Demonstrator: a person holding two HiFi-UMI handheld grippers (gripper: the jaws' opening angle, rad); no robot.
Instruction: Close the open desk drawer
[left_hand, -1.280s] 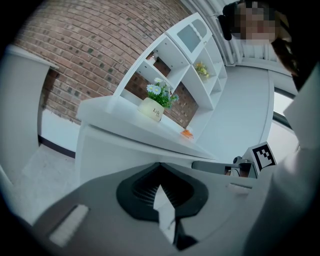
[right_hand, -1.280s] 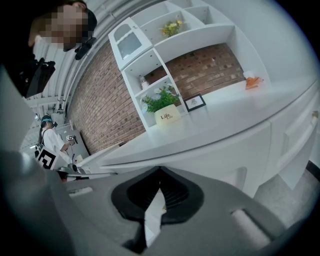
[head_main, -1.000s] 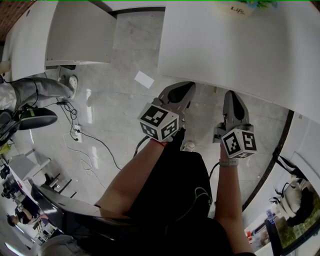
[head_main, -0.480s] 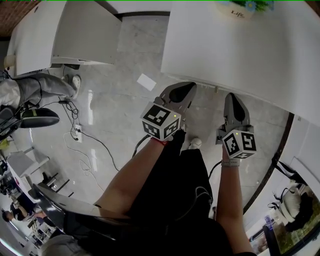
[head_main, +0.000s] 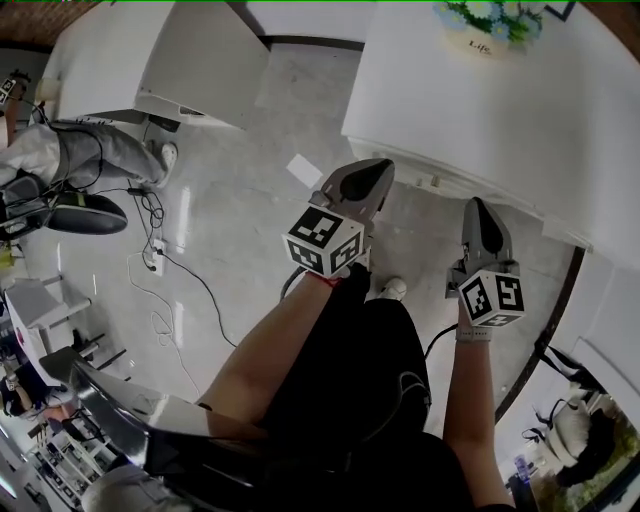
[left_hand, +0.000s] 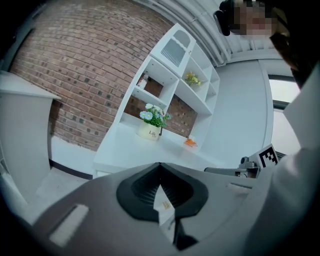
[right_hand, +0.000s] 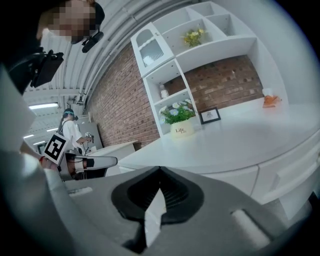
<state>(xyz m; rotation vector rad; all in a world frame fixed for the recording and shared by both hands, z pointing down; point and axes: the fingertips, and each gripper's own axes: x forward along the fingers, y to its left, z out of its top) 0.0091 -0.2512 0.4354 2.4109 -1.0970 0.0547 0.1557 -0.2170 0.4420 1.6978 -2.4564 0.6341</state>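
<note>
The white desk fills the upper right of the head view, and its front face with drawer fronts runs just beyond my grippers. A white boxy part juts from the front at the right; whether it is the open drawer I cannot tell. My left gripper is shut and empty, its tip level with the desk's front edge. My right gripper is shut and empty too, a little short of the front. Drawer fronts show in the right gripper view beyond the right gripper. The left gripper faces the desk top.
A flower pot stands on the desk's far side. A second white desk is at the upper left. A paper sheet and cables lie on the floor, near a chair and another person's legs.
The desk's front edge has drawn back from over the gripper tips and now lies level with or beyond them. The right gripper has shifted slightly right and down. Both stay shut.
</note>
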